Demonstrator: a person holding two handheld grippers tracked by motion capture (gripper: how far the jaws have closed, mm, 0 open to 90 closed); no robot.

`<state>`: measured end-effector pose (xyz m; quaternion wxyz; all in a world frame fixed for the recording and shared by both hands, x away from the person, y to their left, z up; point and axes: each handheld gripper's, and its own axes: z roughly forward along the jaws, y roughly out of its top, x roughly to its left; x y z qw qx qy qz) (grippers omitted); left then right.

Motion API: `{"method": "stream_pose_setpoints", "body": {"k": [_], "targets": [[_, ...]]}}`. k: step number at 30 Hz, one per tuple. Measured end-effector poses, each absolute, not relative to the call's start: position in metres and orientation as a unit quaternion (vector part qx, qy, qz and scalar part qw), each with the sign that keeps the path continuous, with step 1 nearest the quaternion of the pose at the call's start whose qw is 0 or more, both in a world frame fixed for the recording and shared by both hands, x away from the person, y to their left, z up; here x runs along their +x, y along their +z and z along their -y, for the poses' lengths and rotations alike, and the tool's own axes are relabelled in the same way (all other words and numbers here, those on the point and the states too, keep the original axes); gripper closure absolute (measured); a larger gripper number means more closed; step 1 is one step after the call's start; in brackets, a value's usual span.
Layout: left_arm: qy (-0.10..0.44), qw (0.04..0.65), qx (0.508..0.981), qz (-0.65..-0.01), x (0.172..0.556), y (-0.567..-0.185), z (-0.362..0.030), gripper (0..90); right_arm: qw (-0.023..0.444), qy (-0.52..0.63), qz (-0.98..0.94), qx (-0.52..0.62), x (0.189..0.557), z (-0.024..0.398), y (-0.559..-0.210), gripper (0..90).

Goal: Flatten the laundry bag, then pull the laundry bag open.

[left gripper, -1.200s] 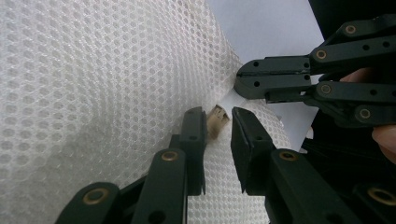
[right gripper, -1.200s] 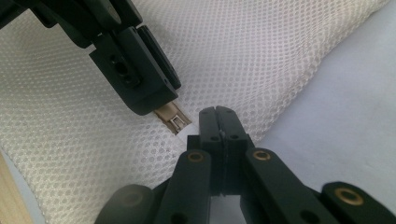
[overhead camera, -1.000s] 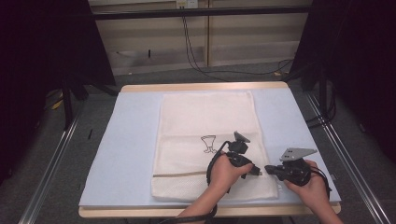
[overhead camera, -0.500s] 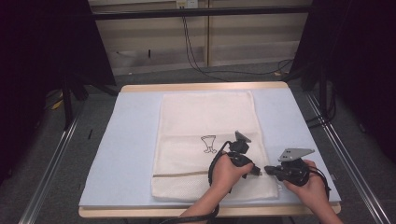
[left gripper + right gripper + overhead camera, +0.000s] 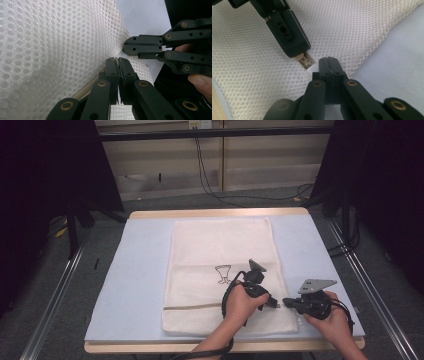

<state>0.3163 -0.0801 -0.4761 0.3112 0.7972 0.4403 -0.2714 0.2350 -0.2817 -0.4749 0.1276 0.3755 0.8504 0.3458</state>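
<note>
A white mesh bag [image 5: 220, 245] lies flat on the pale blue mat [image 5: 145, 270], with a beige zipper [image 5: 192, 307] running across its near part. At the zipper's right end my left gripper [image 5: 276, 303] is shut on the beige zipper pull [image 5: 305, 61]. Its closed tips [image 5: 117, 60] show a sliver of the pull between them. Just to the right, my right gripper [image 5: 286, 302] is shut on the edge of the mesh bag [image 5: 362, 37], its tips [image 5: 329, 60] almost touching the left gripper's. The right gripper [image 5: 127, 46] also appears in the left gripper view, pinching the bag's rim.
A small dark printed figure [image 5: 223, 273] marks the bag's middle. The mat covers a wooden table whose front edge [image 5: 150, 347] lies close to both hands. Metal rails [image 5: 55, 295] run along both sides, and cables [image 5: 210, 175] hang behind the table.
</note>
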Motion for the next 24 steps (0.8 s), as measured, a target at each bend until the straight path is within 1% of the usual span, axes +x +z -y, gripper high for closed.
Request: {"method": "stream_pose_setpoints", "body": {"k": [4,5,7,11,15,18,20,21,24], "targets": [[-0.259,0.303,0.804,-0.441,0.316,-0.474,0.079,87.4,0.124,0.349,-0.849,0.376,0.236,0.282,-0.475,90.0],[-0.266,0.306,0.803,-0.436,0.317,-0.475,0.078,87.4,0.124,0.349,-0.849,0.376,0.236,0.282,-0.475,90.0],[-0.271,0.308,0.794,-0.449,0.318,-0.473,0.075,87.3,0.123,0.344,-0.850,0.379,0.236,0.282,-0.475,90.0],[-0.265,0.306,0.797,-0.449,0.318,-0.473,0.071,87.3,0.121,0.347,-0.849,0.379,0.236,0.282,-0.475,90.0],[-0.276,0.309,0.790,-0.452,0.318,-0.472,0.069,87.3,0.124,0.343,-0.852,0.376,0.236,0.282,-0.474,90.0],[-0.276,0.301,0.795,-0.448,0.318,-0.471,0.065,87.3,0.122,0.347,-0.850,0.378,0.236,0.282,-0.475,90.0],[-0.277,0.309,0.791,-0.450,0.318,-0.471,0.065,87.3,0.121,0.347,-0.849,0.378,0.236,0.282,-0.475,90.0],[-0.275,0.311,0.790,-0.451,0.318,-0.471,0.064,87.3,0.127,0.344,-0.851,0.376,0.236,0.281,-0.475,90.0],[-0.274,0.304,0.795,-0.448,0.319,-0.471,0.062,87.3,0.126,0.344,-0.850,0.379,0.236,0.281,-0.475,90.0]]}}
